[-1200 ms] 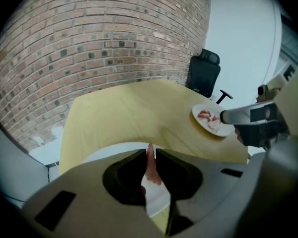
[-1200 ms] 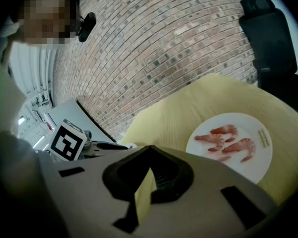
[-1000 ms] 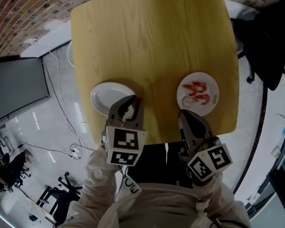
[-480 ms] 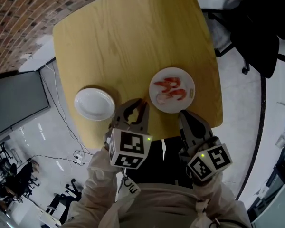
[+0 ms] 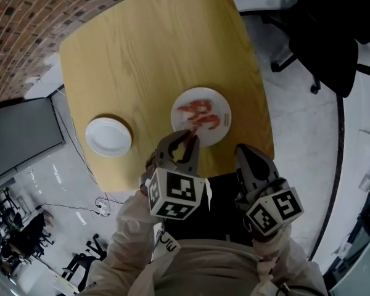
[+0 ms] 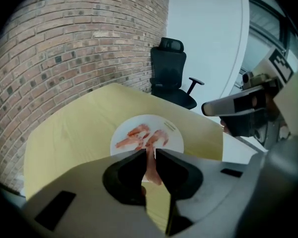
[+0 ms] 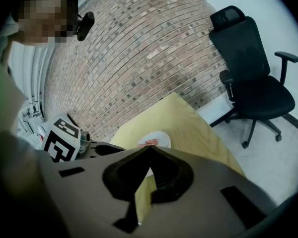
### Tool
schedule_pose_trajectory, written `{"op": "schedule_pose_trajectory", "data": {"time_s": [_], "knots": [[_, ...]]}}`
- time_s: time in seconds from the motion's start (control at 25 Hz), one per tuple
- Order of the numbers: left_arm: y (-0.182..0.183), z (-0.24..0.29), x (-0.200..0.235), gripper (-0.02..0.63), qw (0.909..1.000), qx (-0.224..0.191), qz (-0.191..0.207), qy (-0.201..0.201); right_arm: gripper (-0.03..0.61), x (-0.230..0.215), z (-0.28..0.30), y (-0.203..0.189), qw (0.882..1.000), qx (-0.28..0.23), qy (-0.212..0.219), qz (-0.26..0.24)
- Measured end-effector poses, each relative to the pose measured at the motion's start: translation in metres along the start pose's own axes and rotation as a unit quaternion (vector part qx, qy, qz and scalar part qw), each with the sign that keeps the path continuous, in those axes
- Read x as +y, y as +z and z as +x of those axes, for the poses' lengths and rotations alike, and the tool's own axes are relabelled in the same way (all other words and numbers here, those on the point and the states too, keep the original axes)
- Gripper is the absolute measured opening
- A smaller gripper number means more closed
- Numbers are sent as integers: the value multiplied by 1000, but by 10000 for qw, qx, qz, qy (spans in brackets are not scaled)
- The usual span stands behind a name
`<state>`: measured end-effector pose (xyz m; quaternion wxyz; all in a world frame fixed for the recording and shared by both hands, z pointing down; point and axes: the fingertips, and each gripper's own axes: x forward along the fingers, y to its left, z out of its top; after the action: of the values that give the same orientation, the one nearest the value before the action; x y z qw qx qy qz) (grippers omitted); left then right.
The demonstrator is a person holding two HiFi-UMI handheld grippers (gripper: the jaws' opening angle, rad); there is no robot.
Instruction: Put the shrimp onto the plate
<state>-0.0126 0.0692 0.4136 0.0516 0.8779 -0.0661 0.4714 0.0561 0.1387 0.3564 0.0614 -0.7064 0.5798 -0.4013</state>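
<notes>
Pink shrimp (image 6: 151, 166) is pinched in the left tool (image 5: 186, 138), which hovers at the near rim of the plate (image 5: 203, 92) carrying other shrimp (image 5: 197, 111). Only the release seems left. Right tool (image 5: 243, 153) is closed and empty. The second plate (image 5: 108, 122) lies bare.

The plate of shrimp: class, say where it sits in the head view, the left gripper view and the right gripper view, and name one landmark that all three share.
Head view: plate of shrimp just right of centre, near the table edge closest to the person.
Left gripper view: centre, just beyond the jaw tips.
Right gripper view: small, centre, just above the closed jaws.
Shared landmark: the yellow wooden table beneath it.
</notes>
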Motion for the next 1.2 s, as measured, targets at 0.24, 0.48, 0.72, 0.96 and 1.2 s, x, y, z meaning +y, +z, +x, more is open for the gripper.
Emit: {"op": "schedule_pose_trajectory", "data": {"time_s": [0.24, 0.48, 0.72, 0.96, 1.2], "knots": [[14, 14, -18, 64, 9998, 26, 188, 97, 25, -18, -10, 2, 10000, 37, 35, 19], [14, 25, -20, 65, 9994, 194, 149, 263, 23, -31, -12, 4, 9999, 111, 73, 42], [13, 34, -22, 66, 9990, 230, 160, 345, 25, -46, -9, 8, 9998, 148, 92, 56], [10, 38, -23, 66, 9975, 297, 367, 523, 24, -52, -7, 8, 9997, 210, 143, 35], [10, 38, -22, 66, 9974, 296, 317, 568, 24, -54, -7, 7, 9996, 233, 160, 28]]}}
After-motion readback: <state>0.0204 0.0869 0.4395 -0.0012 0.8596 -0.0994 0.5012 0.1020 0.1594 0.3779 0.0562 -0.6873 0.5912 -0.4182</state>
